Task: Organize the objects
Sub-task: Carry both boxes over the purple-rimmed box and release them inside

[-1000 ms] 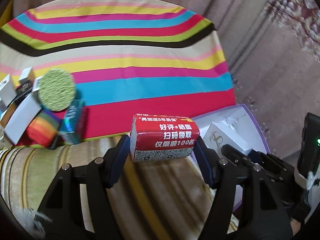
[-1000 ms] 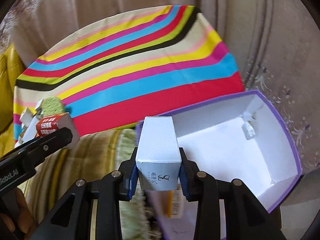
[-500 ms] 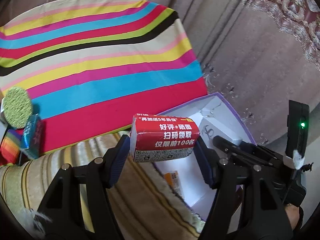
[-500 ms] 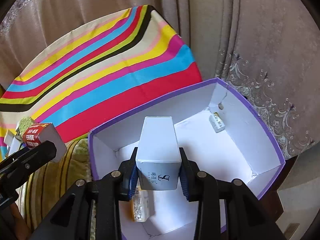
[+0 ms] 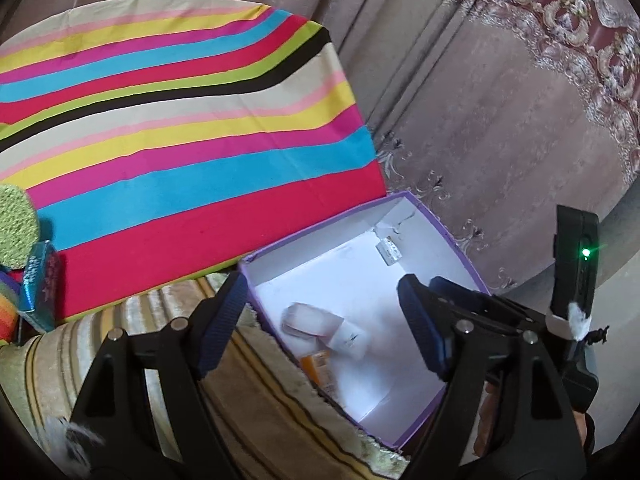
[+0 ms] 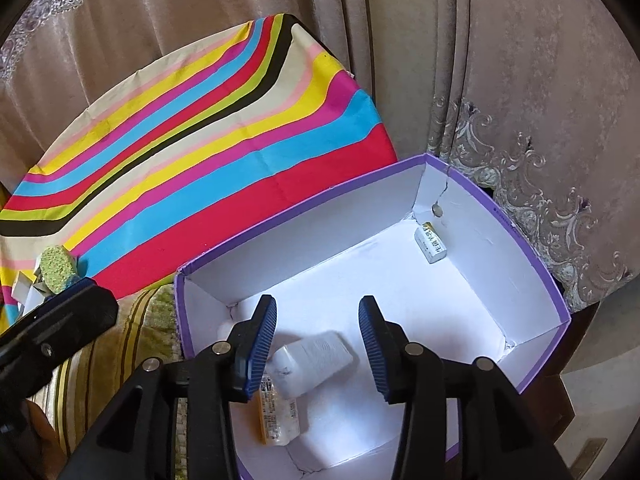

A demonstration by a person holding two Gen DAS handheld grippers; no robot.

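Both hand-held grippers hang over a purple-walled cardboard box with a white interior [image 6: 532, 252], their jaws having just been opening. The right hand-held gripper [image 6: 318, 344] stands parted with nothing pressed between its blue ribbed pads; a blurred white carton [image 6: 310, 360] lies loose on the box floor directly beyond them, partly over a flat orange-and-white packet [image 6: 276, 416]. The left hand-held gripper [image 5: 324, 328] is spread wide and holds nothing; in its view a second blurred pale pack [image 5: 308, 320] sits beside the white carton [image 5: 348, 340], near the box's seven o'clock corner. A small white-and-green labelled box [image 6: 430, 242] rests in the far corner, at about one o'clock. The purple box stands on a beige-and-gold striped fabric surface [image 5: 256, 392], at the edge of a brightly striped multicoloured cloth [image 5: 180, 152]. At nine o'clock in the left view, a round green textured pad [image 5: 14, 228] and a teal packet [image 5: 38, 284] remain on that cloth. Beige patterned curtains [image 6: 540, 80] fill the background.
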